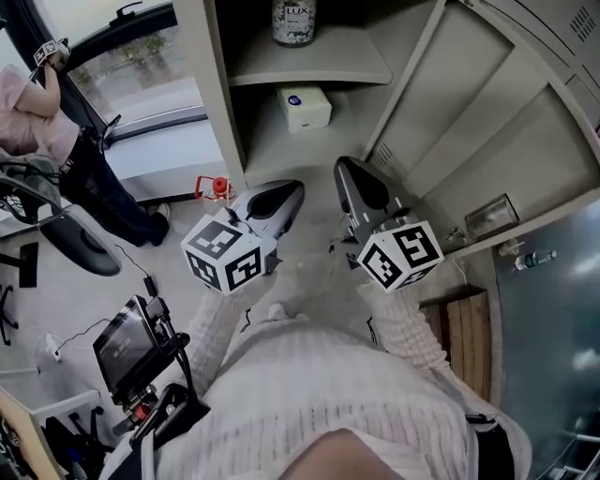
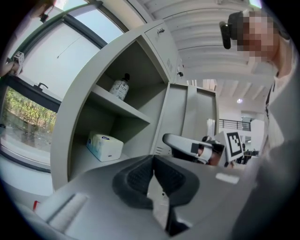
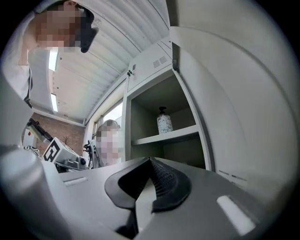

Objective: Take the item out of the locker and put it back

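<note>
Open grey locker (image 1: 223, 103) before you, bottle (image 1: 293, 21) on its upper shelf (image 1: 352, 64), tissue box (image 1: 305, 107) in the compartment beneath; your left gripper (image 1: 286, 195) and right gripper (image 1: 347, 172) just outside it, both clenched on nothing

Wearer: cream ribbed knit sweater (image 1: 328, 375) with long textured sleeves (image 1: 403, 323). Tools: left gripper (image 1: 292, 194) and right gripper (image 1: 348, 174), smooth grey moulded shells tapering to rounded tips, with black ribbed rubber pads (image 2: 133, 180). Each carries a white cube (image 1: 223, 253) printed with black square markers on every visible face.
</note>
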{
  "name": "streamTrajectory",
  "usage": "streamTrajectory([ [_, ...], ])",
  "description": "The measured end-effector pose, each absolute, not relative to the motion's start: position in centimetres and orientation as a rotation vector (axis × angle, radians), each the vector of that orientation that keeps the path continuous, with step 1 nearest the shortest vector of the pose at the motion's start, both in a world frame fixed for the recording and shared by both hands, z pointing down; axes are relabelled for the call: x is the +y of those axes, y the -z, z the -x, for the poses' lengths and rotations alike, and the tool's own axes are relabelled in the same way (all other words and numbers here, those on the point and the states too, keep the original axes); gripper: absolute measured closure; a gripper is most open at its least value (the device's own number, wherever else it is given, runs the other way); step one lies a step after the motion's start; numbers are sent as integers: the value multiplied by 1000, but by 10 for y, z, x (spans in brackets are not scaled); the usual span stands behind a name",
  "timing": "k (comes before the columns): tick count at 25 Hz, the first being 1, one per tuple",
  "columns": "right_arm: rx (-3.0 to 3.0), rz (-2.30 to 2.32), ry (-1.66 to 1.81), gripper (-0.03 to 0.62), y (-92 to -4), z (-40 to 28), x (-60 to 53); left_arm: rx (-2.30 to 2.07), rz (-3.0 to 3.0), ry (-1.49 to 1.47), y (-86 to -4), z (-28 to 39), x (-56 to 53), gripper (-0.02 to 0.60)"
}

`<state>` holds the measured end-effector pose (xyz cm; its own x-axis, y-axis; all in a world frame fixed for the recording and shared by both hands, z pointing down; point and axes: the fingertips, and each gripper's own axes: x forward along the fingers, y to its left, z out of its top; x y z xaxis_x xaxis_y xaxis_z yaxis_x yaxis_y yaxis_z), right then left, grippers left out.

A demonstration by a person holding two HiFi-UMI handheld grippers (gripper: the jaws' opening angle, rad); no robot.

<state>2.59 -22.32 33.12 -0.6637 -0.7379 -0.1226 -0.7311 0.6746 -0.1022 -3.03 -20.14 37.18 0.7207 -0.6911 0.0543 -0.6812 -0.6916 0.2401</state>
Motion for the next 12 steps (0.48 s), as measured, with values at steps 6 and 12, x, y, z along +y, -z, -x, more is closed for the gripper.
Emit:
streamTrajectory([
  [6, 2744, 1115, 68, 594, -338, -15, -202, -1084, -2673, 73, -373, 36, -199, 574],
  [12, 2790, 1110, 121, 594, -355, -10, -198, -1093, -2664, 97, -372, 37, -199, 574],
])
